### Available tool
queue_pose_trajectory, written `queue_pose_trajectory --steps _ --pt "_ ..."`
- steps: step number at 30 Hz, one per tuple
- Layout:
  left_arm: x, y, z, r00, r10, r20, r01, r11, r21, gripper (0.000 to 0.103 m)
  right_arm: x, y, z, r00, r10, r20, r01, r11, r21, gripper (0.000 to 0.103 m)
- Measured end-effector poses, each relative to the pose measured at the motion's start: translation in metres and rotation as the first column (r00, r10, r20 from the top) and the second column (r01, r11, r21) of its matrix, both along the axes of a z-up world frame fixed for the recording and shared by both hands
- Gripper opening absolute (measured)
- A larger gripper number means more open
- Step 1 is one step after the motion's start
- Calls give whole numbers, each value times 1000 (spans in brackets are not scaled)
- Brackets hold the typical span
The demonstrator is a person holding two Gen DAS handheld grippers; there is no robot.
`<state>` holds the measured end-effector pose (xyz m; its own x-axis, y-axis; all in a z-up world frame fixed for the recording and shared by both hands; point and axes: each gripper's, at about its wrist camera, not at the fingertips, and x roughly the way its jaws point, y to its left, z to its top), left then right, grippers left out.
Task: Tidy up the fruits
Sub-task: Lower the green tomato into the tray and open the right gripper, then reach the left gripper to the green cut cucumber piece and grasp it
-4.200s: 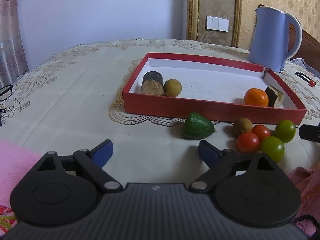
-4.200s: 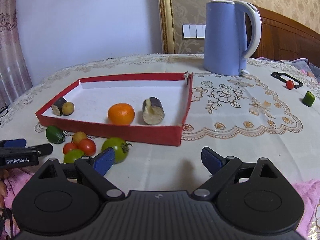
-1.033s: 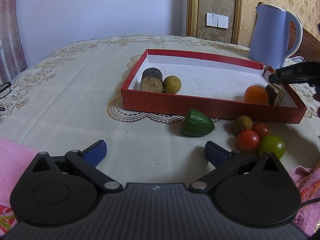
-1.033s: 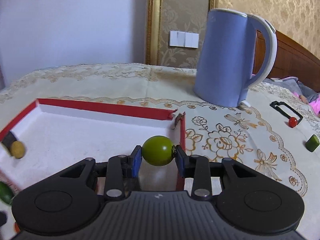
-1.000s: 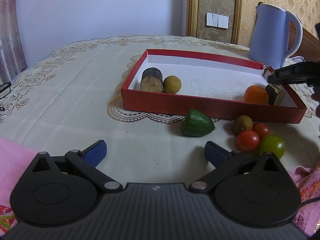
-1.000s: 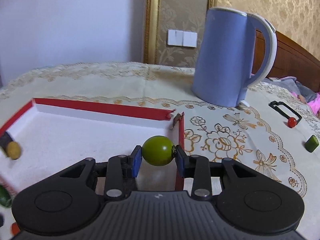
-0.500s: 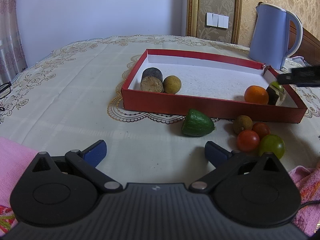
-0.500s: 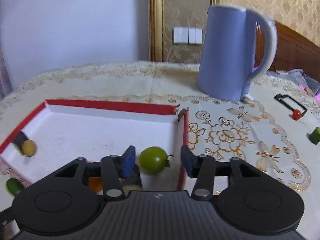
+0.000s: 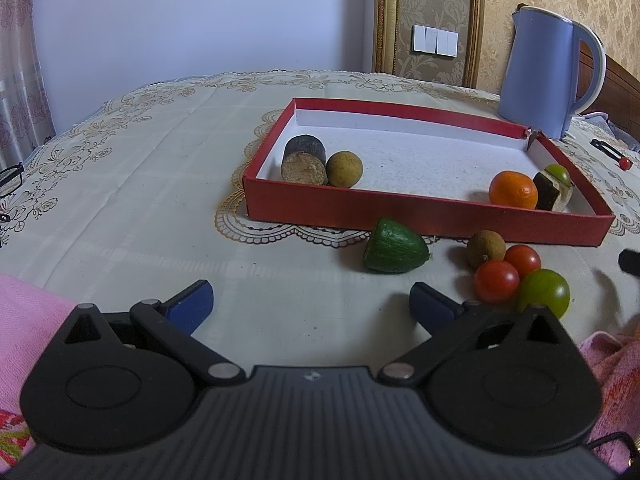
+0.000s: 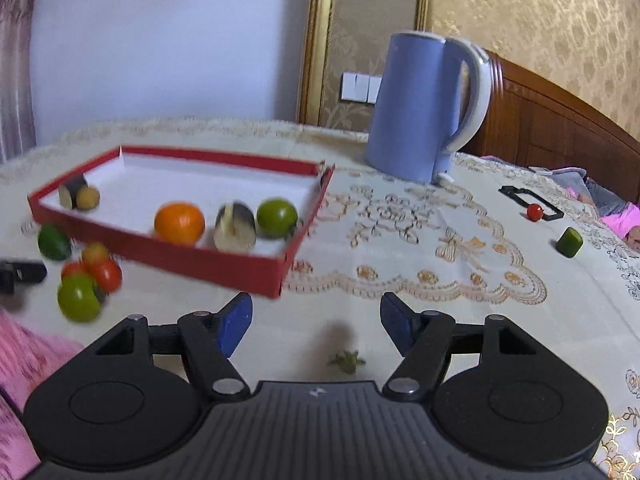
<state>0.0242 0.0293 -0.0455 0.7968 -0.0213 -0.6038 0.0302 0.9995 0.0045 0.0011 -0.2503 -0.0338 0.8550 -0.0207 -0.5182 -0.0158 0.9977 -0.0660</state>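
**Five pieces in the tray, five left beside it**

Five loose items lie on the tablecloth (image 9: 120, 184) in the left wrist view, all just outside the near wall of the red tray (image 9: 400, 222): a dark green cut piece (image 9: 394, 246), a brown longan (image 9: 485, 248), two red tomatoes (image 9: 508, 274) touching each other, and a green tomato (image 9: 545, 293) against them. Inside the tray, at the left end, a dark cut cylinder (image 9: 304, 158) rests against a round brown fruit (image 9: 344, 169). At the right end an orange (image 9: 513, 190) sits beside a dark-skinned cut piece (image 9: 550, 196), with a small green fruit (image 9: 559, 174) partly hidden behind it. The left gripper (image 9: 310, 306) stands wide with nothing between its blue pads.

The right wrist view is blurred by motion. The right gripper (image 10: 316, 324) is over bare cloth in front of the tray's near right corner; its jaws are opening and nothing sits between them. The green fruit (image 10: 277, 218) lies in the tray next to the cut piece (image 10: 235, 226) and the orange (image 10: 179, 222). A small green calyx scrap (image 10: 347, 360) lies on the cloth under the gripper. Far right, a red berry (image 10: 535, 212) and a green chunk (image 10: 569, 242) lie well apart from the tray, near a blue kettle (image 10: 416, 108).

Status, as a judgement: roughly half done. The cluster by the tray remains, and possibly the two far pieces
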Motion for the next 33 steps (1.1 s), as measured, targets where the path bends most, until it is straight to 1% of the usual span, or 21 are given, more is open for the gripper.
queue_pose_trajectory --steps 3,6,8,9,10,11,13,16,18,22,24,33 --pt "0 0 0 1000 0 0 0 1000 0 103 3 -6 -4 999 26 -34 -24 998 55 70" --pt "0 0 0 1000 -2 0 2 1000 0 103 6 -14 -7 998 22 -59 -15 994 112 70" --pt "-1 2 0 1000 6 4 -6 1000 -7 103 9 -21 -9 997 2 -77 9 988 151 70" --pt "-2 2 1 1000 8 9 -8 1000 -7 103 9 -25 -10 997 0 -76 13 984 176 72" --pt "-3 3 1 1000 10 12 -10 1000 -9 103 8 -27 -10 997 8 -74 7 980 198 76" --pt "-3 4 2 1000 23 17 -23 1000 -16 103 8 -29 -11 997 19 -74 -3 977 215 77" --pt "-5 5 4 999 44 30 -43 999 -24 103 9 -27 -11 997 19 -76 -3 979 206 79" --pt "-4 1 10 998 47 38 -46 999 -24 103 12 -19 -11 995 30 -91 -15 987 162 85" --pt "-3 -4 14 998 38 47 -37 999 -20 103 13 -17 -11 995 36 -97 -22 989 147 87" --pt "5 -21 16 998 3 55 -6 999 41 103 12 -20 -11 995 38 -93 -22 986 165 87" --pt "10 -26 15 999 -8 48 5 998 59 103 12 -19 -11 995 38 -92 -23 986 167 87" --pt "22 -25 10 1000 -9 15 8 998 56 100 12 -20 -11 995 38 -93 -22 986 166 87"
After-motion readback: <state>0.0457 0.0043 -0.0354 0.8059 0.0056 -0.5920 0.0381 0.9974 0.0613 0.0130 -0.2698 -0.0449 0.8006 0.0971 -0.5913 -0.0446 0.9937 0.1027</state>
